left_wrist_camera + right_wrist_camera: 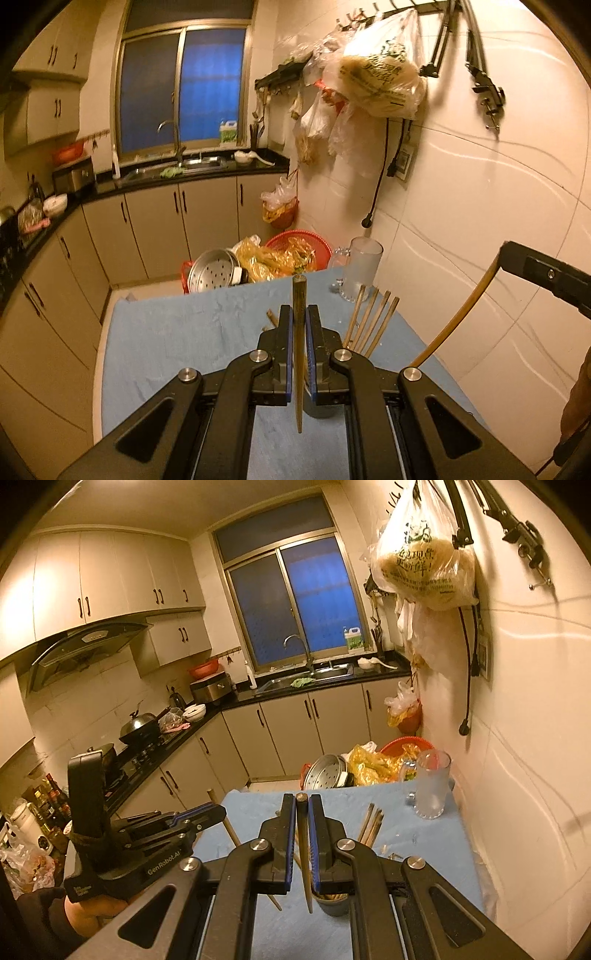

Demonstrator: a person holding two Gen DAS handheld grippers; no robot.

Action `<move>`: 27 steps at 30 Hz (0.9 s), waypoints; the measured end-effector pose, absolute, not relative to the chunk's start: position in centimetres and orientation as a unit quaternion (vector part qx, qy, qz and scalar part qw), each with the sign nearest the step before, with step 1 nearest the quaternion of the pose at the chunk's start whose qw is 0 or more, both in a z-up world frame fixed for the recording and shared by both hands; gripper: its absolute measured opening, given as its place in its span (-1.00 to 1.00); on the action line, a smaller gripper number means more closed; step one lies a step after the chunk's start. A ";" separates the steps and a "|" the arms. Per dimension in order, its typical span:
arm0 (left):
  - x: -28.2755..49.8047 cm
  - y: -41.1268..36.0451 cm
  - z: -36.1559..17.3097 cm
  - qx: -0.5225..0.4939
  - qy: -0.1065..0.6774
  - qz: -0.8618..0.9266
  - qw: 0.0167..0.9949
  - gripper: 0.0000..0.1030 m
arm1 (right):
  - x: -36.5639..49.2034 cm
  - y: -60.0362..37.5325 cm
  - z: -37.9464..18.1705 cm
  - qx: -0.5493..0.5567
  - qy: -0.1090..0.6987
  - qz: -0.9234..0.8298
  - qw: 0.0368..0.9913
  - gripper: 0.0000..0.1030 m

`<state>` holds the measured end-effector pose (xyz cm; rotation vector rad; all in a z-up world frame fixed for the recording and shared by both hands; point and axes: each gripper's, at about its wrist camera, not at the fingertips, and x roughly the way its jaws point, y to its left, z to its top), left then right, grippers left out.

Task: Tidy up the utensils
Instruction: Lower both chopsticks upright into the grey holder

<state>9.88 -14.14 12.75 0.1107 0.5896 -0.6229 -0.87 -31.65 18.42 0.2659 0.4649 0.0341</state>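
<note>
My left gripper [299, 312] is shut on a wooden chopstick [299, 354] held upright above the blue cloth. My right gripper [302, 800] is shut on another chopstick [303, 849], tip pointing down over a small grey holder cup [332, 902]. Several chopsticks [369, 325] stand in that cup [323, 411], also showing in the right wrist view [371, 825]. In the right wrist view the left gripper [207, 812] is at the left with its chopstick [225, 819]. In the left wrist view the right gripper body [546, 275] shows at the right with its chopstick [461, 314].
A frosted glass mug [360, 267] stands at the far right corner of the blue-covered table [177, 332], also in the right wrist view [430, 784]. Beyond the table are a steamer pan [212, 275], a red basket [299, 245] and yellow bags. The tiled wall is close on the right.
</note>
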 end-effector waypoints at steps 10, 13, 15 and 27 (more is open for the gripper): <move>10.4 -16.0 13.0 0.057 0.271 -0.309 0.910 -0.87 | 0.2 -32.5 18.6 0.127 0.223 0.004 0.966 -0.85; 10.7 -16.5 12.9 0.058 0.274 -0.312 0.908 -0.87 | 0.6 -32.6 18.4 0.127 0.225 0.003 0.966 -0.85; 10.8 -16.8 12.8 0.056 0.277 -0.313 0.907 -0.87 | 0.8 -32.8 18.3 0.128 0.226 0.002 0.966 -0.85; 13.2 -17.2 11.6 0.017 0.304 -0.318 0.898 -0.87 | 2.4 -33.4 16.9 0.137 0.234 -0.008 0.962 -0.85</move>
